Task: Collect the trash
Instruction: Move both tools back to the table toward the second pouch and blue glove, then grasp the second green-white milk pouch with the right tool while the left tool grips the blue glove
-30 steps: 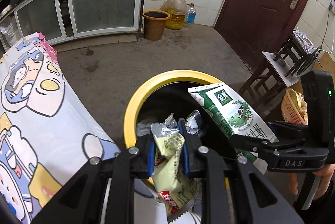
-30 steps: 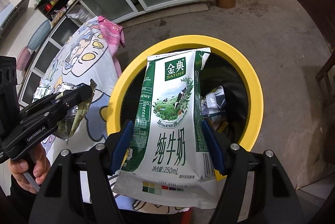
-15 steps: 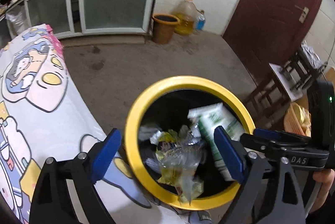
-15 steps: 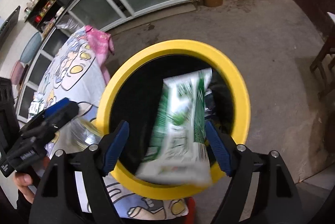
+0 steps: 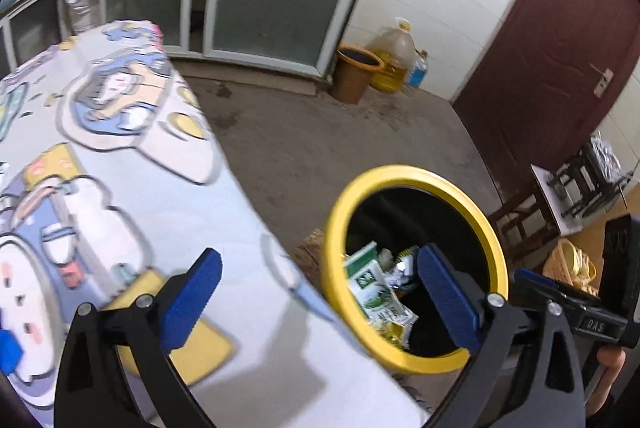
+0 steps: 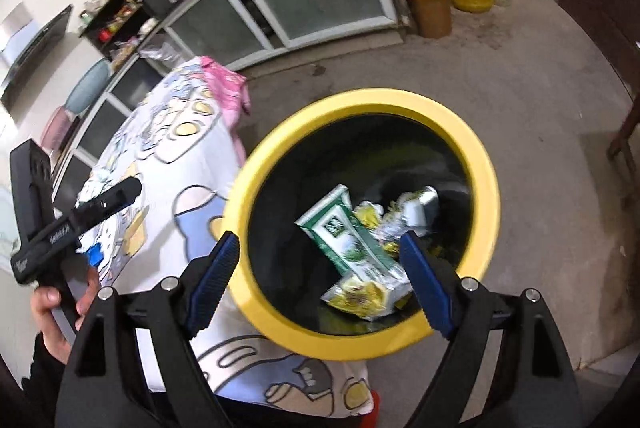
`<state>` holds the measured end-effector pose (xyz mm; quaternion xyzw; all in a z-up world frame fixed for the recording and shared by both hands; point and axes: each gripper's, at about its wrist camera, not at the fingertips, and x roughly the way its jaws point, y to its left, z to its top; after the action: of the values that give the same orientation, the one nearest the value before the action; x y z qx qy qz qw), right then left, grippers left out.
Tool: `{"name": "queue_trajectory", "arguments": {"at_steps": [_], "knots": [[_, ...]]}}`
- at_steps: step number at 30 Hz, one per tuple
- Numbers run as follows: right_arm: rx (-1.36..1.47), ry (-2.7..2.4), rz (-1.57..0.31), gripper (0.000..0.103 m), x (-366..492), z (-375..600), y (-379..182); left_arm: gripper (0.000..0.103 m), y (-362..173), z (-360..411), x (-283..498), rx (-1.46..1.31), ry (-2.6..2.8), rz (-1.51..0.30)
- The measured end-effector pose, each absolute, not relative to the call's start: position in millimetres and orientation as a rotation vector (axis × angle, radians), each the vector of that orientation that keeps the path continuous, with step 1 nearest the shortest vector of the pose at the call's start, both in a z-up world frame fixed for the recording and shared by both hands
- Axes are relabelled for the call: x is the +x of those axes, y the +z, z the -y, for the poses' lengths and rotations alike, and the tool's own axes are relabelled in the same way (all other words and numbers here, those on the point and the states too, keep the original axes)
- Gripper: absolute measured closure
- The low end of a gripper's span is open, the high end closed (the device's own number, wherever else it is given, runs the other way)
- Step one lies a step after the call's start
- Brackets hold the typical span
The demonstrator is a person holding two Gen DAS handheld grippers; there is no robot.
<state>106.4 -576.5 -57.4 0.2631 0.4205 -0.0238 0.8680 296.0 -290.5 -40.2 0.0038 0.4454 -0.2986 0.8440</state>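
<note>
Writing: "DAS" is read on the right gripper [image 5: 568, 312] body in the left wrist view; lettering on the left gripper's side in the right wrist view is too blurred to be made out. A white logo is seen on the green milk carton [image 6: 352, 244], text unreadable.

Both tongs are released. Left gripper [image 5: 320, 304] jaws are opening wide, nothing between them, held over the edge of the cartoon tablecloth [image 5: 132, 164]. Right gripper [image 6: 320, 280] jaws are opening too, nothing gripped, held over the bin.

Trash is found inside the one yellow-rimmed bin [image 6: 484, 188], on the floor just beside the table: one milk carton, one yellow wrapper [image 6: 360, 298] touching its lower end, plus a few crumpled silvery bits behind; exact count cannot be told.

By the wall: one brown bucket [image 5: 354, 72], one big oil jug [image 5: 394, 56], one small bottle [image 5: 418, 70].
</note>
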Motion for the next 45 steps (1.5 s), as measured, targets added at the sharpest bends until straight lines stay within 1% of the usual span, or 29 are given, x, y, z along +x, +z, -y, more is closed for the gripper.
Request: {"name": "queue_trajectory", "arguments": {"at_steps": [5, 13, 18, 24, 28, 38, 40, 44, 45], "knots": [[0.477, 0.023, -0.843, 0.024, 118.6, 541.9, -40.0, 0.008, -19.3, 232.7, 302.0, -0.012, -0.552, -0.871], [0.329, 0.147, -0.867, 0.024, 160.3, 475.3, -22.2, 0.008, 0.3, 112.8, 295.6, 0.006, -0.436, -0.786], [0.181, 0.272, -0.870, 0.024, 201.4, 406.6, -6.7, 0.008, -6.4, 38.3, 281.5, 0.031, -0.359, -0.797], [0.039, 0.436, -0.884, 0.024, 247.9, 329.7, 9.4, 0.008, -27.0, -11.0, 264.7, 0.018, -0.343, -0.821], [-0.072, 0.541, -0.901, 0.024, 281.0, 274.0, 18.6, 0.008, -36.1, -24.9, 270.6, -0.018, -0.367, -0.838], [-0.365, 0.720, -0.910, 0.024, 358.9, 144.1, 12.4, 0.008, -48.0, -4.9, 295.7, -0.090, -0.438, -0.867], [-0.393, 0.752, -0.922, 0.021, 375.1, 127.6, 7.2, 0.008, -52.2, -4.9, 297.5, -0.098, -0.432, -0.873], [-0.425, 0.780, -0.959, 0.021, 409.2, 99.2, -5.1, 0.008, -59.4, -7.5, 302.3, -0.119, -0.410, -0.893], [-0.440, 0.788, -0.970, 0.019, 415.4, 93.7, -9.0, 0.008, -62.2, -10.3, 304.5, -0.133, -0.401, -0.901]]}}
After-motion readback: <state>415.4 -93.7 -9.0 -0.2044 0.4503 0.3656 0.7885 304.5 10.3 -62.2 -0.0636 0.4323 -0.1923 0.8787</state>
